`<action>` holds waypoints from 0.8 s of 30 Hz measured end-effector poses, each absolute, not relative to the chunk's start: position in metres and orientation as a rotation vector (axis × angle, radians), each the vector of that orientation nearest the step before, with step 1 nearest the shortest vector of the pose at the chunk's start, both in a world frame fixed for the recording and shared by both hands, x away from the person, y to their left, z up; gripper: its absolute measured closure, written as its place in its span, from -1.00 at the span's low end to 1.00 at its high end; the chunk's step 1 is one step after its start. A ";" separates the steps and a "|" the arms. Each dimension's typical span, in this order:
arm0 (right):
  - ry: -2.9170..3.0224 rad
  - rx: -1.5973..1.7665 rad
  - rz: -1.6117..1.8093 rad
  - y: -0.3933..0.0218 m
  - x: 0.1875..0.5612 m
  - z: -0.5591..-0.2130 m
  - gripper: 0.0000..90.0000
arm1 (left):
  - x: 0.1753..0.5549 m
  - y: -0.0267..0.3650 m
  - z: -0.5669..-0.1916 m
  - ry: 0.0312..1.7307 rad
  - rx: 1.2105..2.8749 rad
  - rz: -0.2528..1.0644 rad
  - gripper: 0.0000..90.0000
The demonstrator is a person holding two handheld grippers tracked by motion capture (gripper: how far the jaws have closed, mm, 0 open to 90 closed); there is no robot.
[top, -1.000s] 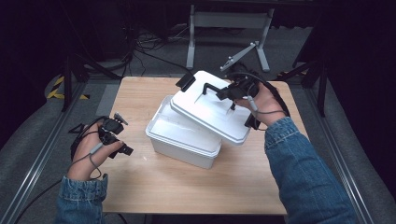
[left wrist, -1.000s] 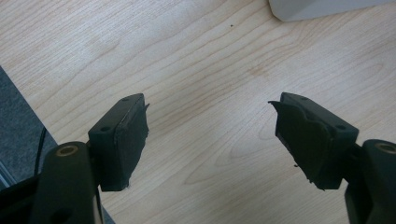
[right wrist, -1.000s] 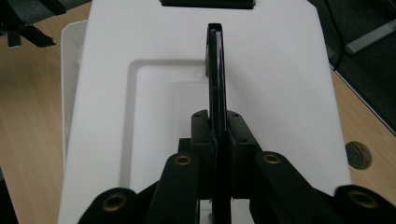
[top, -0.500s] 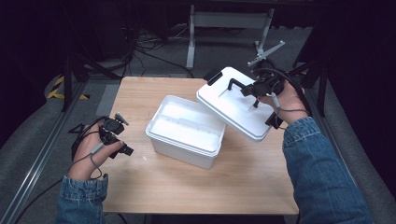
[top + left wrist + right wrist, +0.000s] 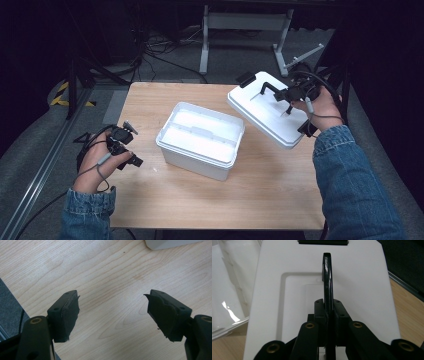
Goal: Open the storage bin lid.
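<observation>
While the right tongs (image 5: 280, 97) stay clenched on the black handle (image 5: 327, 277) of the white lid (image 5: 267, 115), that lid hangs tilted at the upper right of the high view, clear of the open white box (image 5: 200, 137) at the centre. Its long axis runs from upper left down to lower right (the low end nearest the sleeve). Bare desk (image 5: 280, 190) lies beneath it to the right of the box. At the lower left, the left tongs (image 5: 112, 312) gape, released, over wood. Dark floor and cables surround.
</observation>
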State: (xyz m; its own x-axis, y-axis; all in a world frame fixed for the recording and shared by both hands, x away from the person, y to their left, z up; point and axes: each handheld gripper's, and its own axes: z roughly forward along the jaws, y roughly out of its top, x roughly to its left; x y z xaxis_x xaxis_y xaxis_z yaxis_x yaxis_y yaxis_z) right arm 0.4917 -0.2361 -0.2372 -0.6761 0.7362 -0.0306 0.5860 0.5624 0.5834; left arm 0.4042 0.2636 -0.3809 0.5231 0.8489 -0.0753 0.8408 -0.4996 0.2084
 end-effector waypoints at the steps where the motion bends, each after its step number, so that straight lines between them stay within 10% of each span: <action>1: 2.521 1.102 0.794 -0.239 0.493 -0.238 0.87 | 0.404 0.263 -0.381 1.438 2.542 0.048 -0.41; 24: 2.447 1.376 0.693 -0.288 0.518 -0.314 0.87 | 0.405 0.263 -0.383 1.433 2.555 0.050 -0.42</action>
State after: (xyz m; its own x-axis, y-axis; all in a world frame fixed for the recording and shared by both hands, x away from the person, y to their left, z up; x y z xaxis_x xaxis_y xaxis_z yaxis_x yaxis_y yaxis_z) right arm 0.5183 -0.2877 -0.3138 -0.5231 0.8521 0.0156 0.7337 0.4409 0.5171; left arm 0.4050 0.2627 -0.3827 0.5263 0.8471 -0.0733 0.8400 -0.5046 0.1996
